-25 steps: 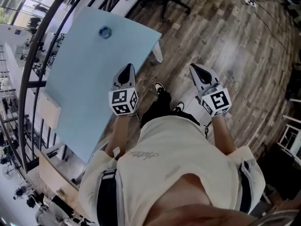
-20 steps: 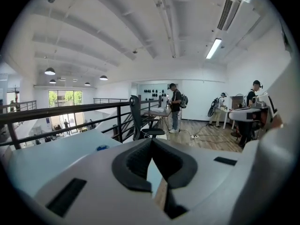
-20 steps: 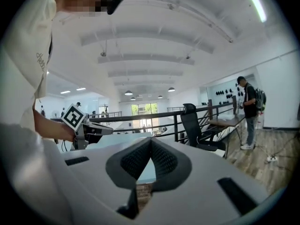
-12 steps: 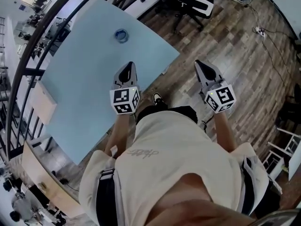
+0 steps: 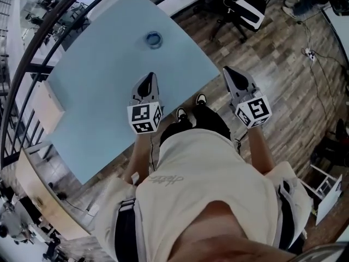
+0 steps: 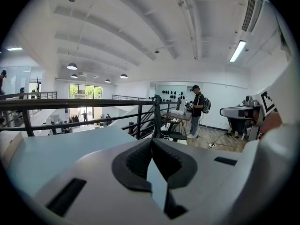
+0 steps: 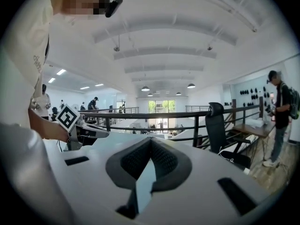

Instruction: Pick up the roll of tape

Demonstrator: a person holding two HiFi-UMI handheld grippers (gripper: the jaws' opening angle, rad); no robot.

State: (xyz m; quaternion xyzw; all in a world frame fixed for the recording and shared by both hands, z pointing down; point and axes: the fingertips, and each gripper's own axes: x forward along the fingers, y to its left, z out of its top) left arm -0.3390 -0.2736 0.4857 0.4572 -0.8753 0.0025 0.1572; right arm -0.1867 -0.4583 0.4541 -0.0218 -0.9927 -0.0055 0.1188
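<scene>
The roll of tape (image 5: 154, 39), a small bluish ring, lies flat near the far end of the pale blue table (image 5: 92, 91). My left gripper (image 5: 146, 81) hovers over the table's near right part, well short of the tape, jaws shut and empty. My right gripper (image 5: 230, 74) hangs beyond the table's right edge, above the wooden floor, also shut with nothing in it. In the left gripper view the left gripper (image 6: 151, 143) has its dark pads meeting, as does the right gripper (image 7: 149, 143) in the right gripper view. Neither gripper view shows the tape.
A black railing (image 5: 38, 42) curves along the table's far left side. A black-and-white office chair (image 5: 242, 4) stands past the table's far corner. A cable with a power strip (image 5: 308, 52) lies on the floor at right. A person (image 6: 195, 109) stands by a desk ahead.
The table and tape have slid rightward and closer under me in the head view. Both grippers travelled along with me and stayed shut.
</scene>
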